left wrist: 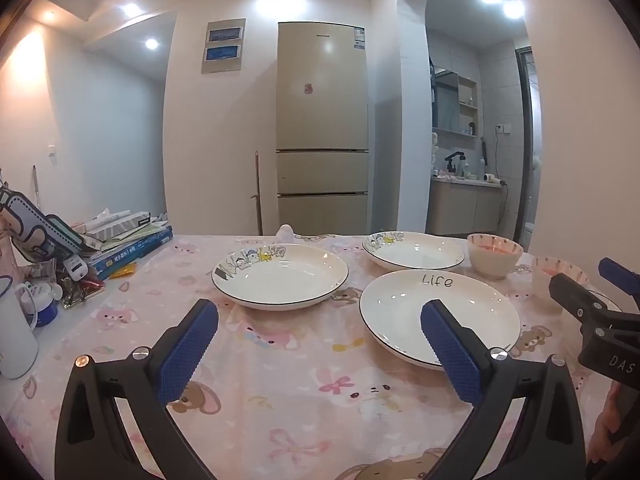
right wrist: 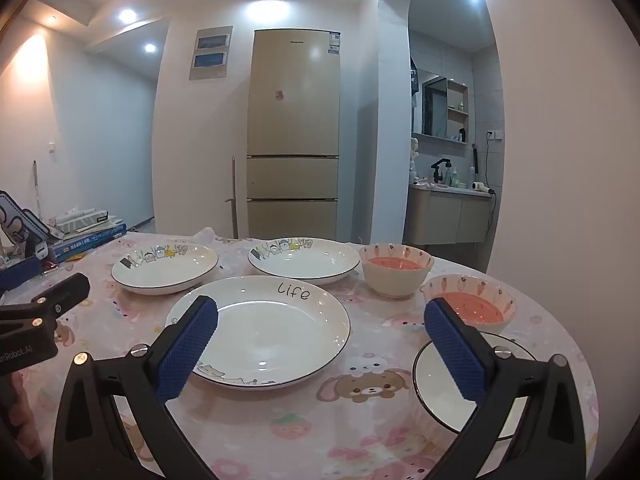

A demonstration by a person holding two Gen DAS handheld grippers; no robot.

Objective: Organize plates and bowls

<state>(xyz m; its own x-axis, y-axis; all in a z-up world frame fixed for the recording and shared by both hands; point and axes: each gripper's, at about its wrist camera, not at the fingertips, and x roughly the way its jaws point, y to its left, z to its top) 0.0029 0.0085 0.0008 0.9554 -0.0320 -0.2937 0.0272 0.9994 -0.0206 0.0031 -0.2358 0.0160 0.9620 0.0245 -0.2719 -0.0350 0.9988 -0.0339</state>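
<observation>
Round table under a pink cartoon-bear tablecloth (right wrist: 288, 432), bearing all crockery. Large white black-rimmed plate lettered "Life" (right wrist: 260, 328), centre front. Two white plates with cartoon-animal rims, one rear left (right wrist: 164, 268), one rear centre (right wrist: 304, 260), apart. White black-rimmed dish (right wrist: 440, 392), front right. Two pink-lined carrot-pattern bowls (right wrist: 396, 276) (right wrist: 476, 304), right, just beside each other. Left gripper (left wrist: 320, 340) and right gripper (right wrist: 320, 340): blue-padded fingers spread wide, holding nothing, above the cloth.

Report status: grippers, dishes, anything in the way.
Left gripper open, empty. Right gripper open, empty. Life plate and other dishes unstacked on the table. Nothing blocking.
</observation>
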